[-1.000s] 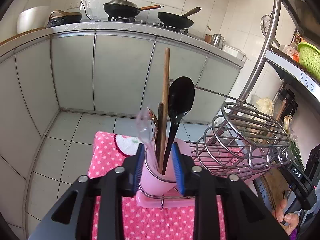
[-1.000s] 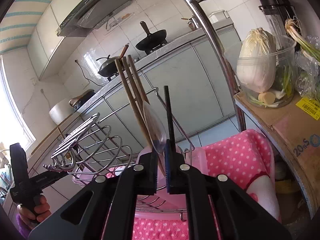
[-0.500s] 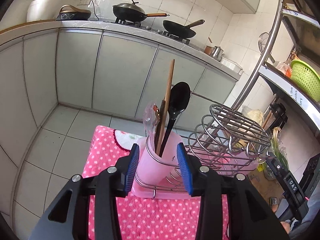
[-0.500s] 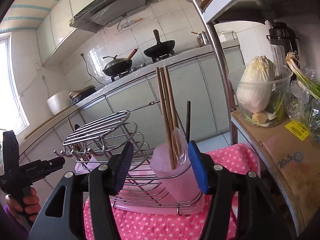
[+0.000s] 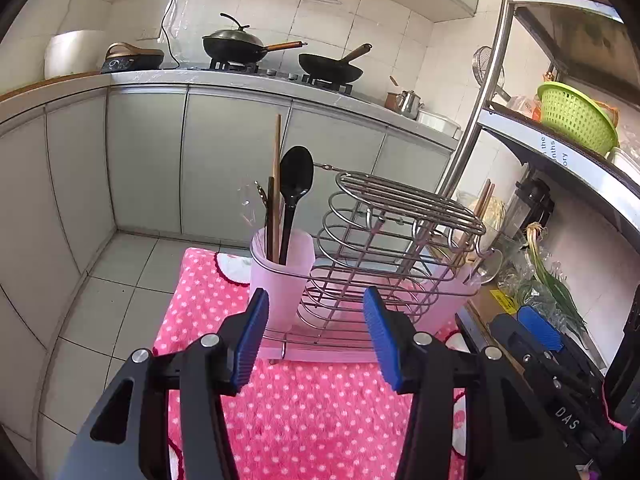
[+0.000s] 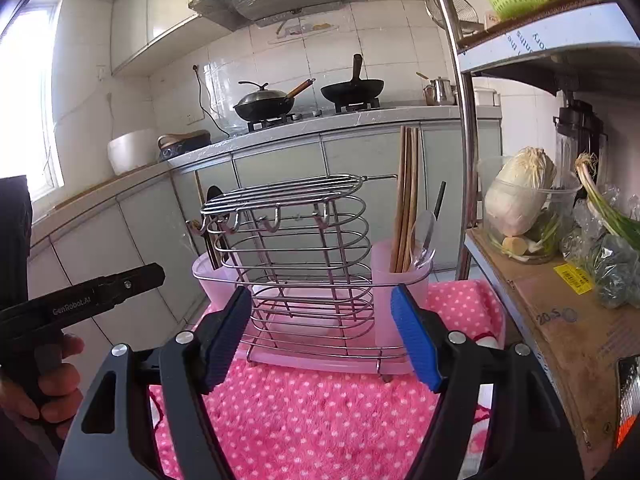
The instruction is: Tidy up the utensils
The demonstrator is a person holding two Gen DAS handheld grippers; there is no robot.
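A wire rack (image 5: 384, 248) with two pink cups stands on a pink dotted cloth (image 5: 312, 408). The left cup (image 5: 282, 276) holds a black spoon (image 5: 295, 184), wooden chopsticks (image 5: 276, 176) and a clear spoon. The right cup (image 6: 400, 288) holds wooden chopsticks (image 6: 408, 196), a clear spoon (image 6: 424, 236) and a black stick. My left gripper (image 5: 316, 336) is open and empty, just in front of the rack. My right gripper (image 6: 322, 332) is open and empty, also in front of the rack (image 6: 300, 256).
A steel shelf post (image 6: 460, 112) stands right of the rack, with a cabbage tub (image 6: 520, 208) and green onions on a cardboard box (image 6: 560, 320). Grey cabinets (image 5: 224, 160) and a stove with woks are behind. Tiled floor lies left.
Both grippers opened wide and pulled back from the pink cups. The right gripper let go of the black stick, which now stands in the right cup.
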